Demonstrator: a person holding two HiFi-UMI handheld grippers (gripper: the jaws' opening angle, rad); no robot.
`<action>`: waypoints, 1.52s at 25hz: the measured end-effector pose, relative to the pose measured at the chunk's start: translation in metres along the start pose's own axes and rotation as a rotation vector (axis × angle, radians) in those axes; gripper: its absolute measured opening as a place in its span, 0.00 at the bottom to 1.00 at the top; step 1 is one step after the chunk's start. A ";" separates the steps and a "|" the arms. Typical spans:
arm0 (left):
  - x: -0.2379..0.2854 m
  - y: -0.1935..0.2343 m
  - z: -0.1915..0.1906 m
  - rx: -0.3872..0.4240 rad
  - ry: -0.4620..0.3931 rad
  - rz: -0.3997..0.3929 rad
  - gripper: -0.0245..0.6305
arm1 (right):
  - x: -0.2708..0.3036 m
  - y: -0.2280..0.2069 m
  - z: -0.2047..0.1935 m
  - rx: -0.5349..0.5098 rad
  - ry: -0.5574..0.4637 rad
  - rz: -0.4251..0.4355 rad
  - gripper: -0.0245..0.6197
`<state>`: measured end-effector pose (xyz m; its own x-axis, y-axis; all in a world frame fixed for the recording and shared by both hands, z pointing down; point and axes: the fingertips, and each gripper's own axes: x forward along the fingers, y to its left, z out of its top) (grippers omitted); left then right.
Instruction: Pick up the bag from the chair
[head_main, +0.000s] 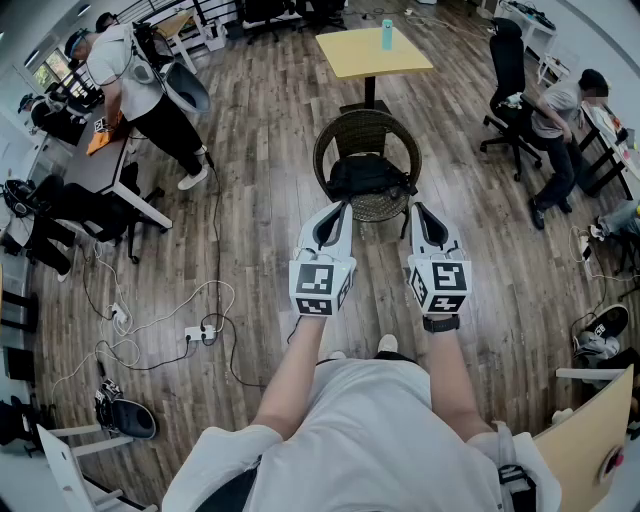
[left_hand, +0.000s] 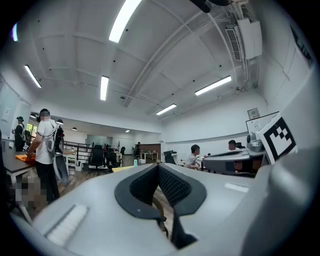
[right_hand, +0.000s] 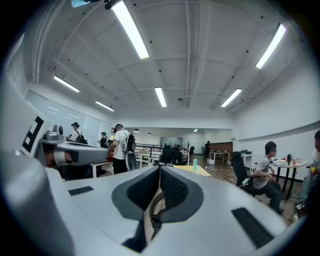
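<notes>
**Bag untouched on the chair, both grippers closed and empty in front of it**

A wooden floor (head_main: 260, 150) is seen all round a yellow desk (head_main: 372, 55). A wicker chair (head_main: 365, 128) is set just before the middle of the desk's near edge, with its open side turned toward the person. The black bag (head_main: 365, 175) is laid on the seat, so it can probably be reached from the front. The left gripper (head_main: 342, 207) and right gripper (head_main: 417, 208) are held side by side near the seat's front rim, clear of the bag. On each, the jaws are pressed together with nothing between them, so they would have to be parted before any grasp. A bottle (head_main: 386, 34) is stood by the desk's far edge.
</notes>
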<state>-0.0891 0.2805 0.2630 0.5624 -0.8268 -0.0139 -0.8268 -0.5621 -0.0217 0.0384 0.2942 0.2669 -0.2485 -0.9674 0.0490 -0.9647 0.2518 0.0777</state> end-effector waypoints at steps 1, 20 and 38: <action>0.007 -0.004 -0.001 -0.003 0.007 0.010 0.05 | 0.001 -0.008 0.001 0.004 -0.005 0.006 0.05; 0.083 -0.092 -0.037 0.023 0.102 0.049 0.05 | 0.002 -0.122 -0.042 0.102 0.025 0.100 0.05; 0.230 0.036 -0.040 0.005 0.052 0.033 0.05 | 0.187 -0.110 -0.028 -0.006 0.042 0.186 0.05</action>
<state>0.0101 0.0696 0.2995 0.5331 -0.8453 0.0368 -0.8450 -0.5341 -0.0267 0.1010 0.0862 0.2957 -0.4188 -0.9020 0.1051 -0.9017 0.4267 0.0692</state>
